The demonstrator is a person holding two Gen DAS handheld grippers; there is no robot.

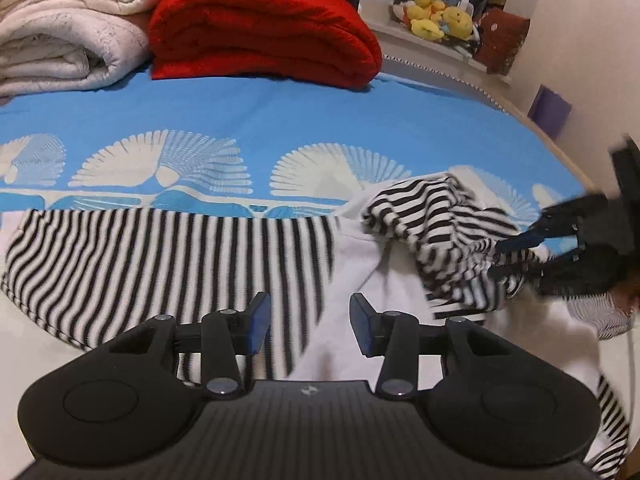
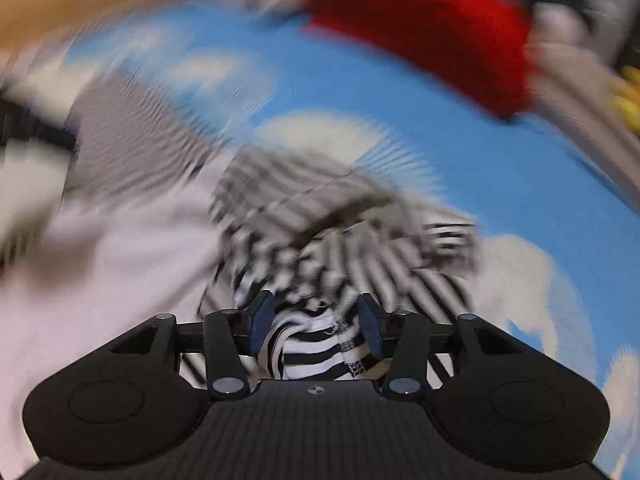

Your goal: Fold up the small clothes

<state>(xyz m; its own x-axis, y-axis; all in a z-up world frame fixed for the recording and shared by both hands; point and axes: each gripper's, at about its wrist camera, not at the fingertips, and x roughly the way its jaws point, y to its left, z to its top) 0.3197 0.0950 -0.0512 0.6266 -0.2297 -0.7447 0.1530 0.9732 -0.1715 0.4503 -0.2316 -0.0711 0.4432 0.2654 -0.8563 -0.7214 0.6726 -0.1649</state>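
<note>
Across the blue fan-patterned bedsheet (image 1: 280, 112) our soft black-and-white striped knit garment with white panel (image 1: 160, 256) lies mostly flat, one sleeve bunched; folding seems barely begun. Our right gripper (image 2: 316, 326) has jaws apart with crumpled sleeve fabric between them, though we cannot tell if they grip it, while our left gripper (image 1: 310, 322) hovers with jaws apart and empty, before a plush red folded blanket (image 1: 260, 32).

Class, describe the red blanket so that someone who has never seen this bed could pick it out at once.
Start from the blue bedspread with white fan shapes. At its far edge lie folded bundles; the red blanket is the thick one, right of the white quilts. It alone is plain bright red, while the striped garment lies flat, nearer the camera.
</note>
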